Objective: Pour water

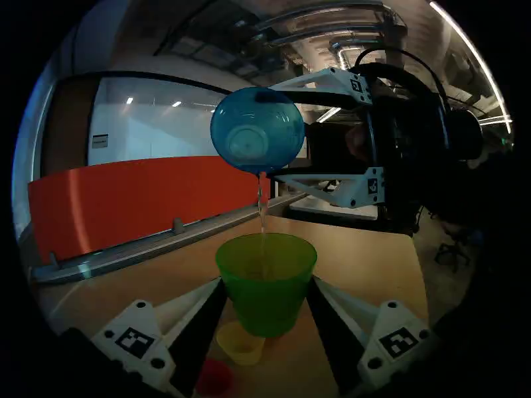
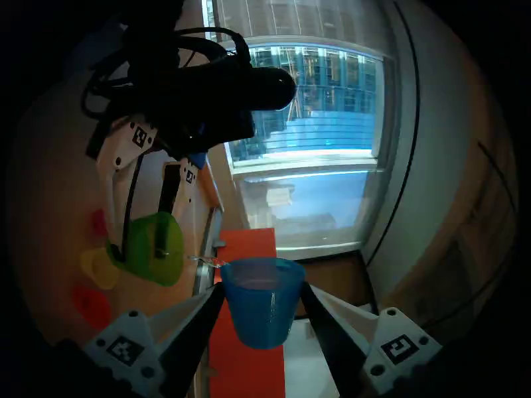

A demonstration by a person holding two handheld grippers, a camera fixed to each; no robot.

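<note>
In the left gripper view my left gripper (image 1: 267,298) is shut on a green cup (image 1: 267,282) held upright above the wooden table (image 1: 372,259). Above it the right gripper (image 1: 312,136) holds a blue cup (image 1: 257,131) tipped toward me, and a thin stream of water (image 1: 261,205) falls from its rim into the green cup. In the right gripper view my right gripper (image 2: 262,308) is shut on the blue cup (image 2: 261,302), tilted on its side. The left gripper (image 2: 139,249) with the green cup (image 2: 151,249) is seen at the left.
A yellow cup (image 1: 240,341) and a red cup (image 1: 214,378) stand on the table below the green cup. An orange partition (image 1: 133,199) with a grey rail runs along the table's far edge. A large window (image 2: 312,126) and a black cable bundle (image 2: 192,73) lie beyond.
</note>
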